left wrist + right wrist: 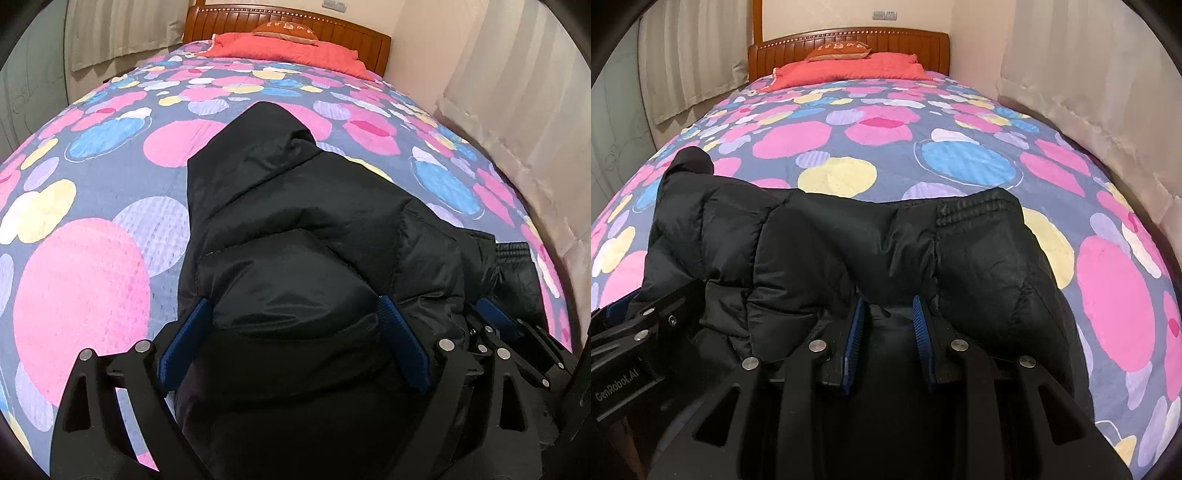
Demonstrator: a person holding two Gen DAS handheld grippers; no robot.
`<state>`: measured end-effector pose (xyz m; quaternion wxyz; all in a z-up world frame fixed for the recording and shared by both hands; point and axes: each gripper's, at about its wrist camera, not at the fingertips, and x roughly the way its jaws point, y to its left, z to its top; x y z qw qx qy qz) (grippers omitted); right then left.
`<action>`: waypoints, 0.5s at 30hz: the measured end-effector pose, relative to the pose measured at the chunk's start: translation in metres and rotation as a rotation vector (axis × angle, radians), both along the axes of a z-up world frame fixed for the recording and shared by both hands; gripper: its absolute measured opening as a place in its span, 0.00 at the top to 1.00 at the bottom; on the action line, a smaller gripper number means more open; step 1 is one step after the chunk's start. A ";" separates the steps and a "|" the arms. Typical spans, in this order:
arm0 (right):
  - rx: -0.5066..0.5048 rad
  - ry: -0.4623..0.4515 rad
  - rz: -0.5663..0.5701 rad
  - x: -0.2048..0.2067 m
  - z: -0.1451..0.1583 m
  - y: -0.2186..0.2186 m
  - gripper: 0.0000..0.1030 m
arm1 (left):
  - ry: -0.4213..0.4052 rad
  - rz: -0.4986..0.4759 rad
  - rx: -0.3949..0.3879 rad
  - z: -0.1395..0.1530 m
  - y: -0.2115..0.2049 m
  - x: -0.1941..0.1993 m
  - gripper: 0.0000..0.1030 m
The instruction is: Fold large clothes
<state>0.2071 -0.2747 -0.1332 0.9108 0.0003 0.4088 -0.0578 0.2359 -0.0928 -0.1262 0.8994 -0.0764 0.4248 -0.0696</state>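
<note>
Bed with circle-patterned bedspread (92, 280) in pink, blue and yellow; wooden headboard (849, 40) and coral pillow (849, 68) at far end. Black puffer jacket (295, 221) bunched on near part of the bedspread, elastic cuff (975, 210) uppermost in right view. Left gripper (295, 314) spread wide around a puffy fold, pads apparently touching it, firm hold uncertain. Right gripper (888, 325) narrowed, blue pads clamped on a jacket fold.

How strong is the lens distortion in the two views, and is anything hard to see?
Left wrist view: the bedspread bulges like a dome, with dark corners. Right wrist view: the same bending; the black jacket shows little detail in its folds.
</note>
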 end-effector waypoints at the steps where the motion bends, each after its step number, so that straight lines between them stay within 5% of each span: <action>1: 0.002 -0.007 -0.002 0.000 -0.002 0.000 0.73 | -0.002 0.000 0.002 -0.002 0.000 0.000 0.12; 15: -0.032 -0.033 -0.017 -0.003 -0.006 0.001 0.73 | -0.023 0.001 0.041 -0.006 -0.004 -0.001 0.12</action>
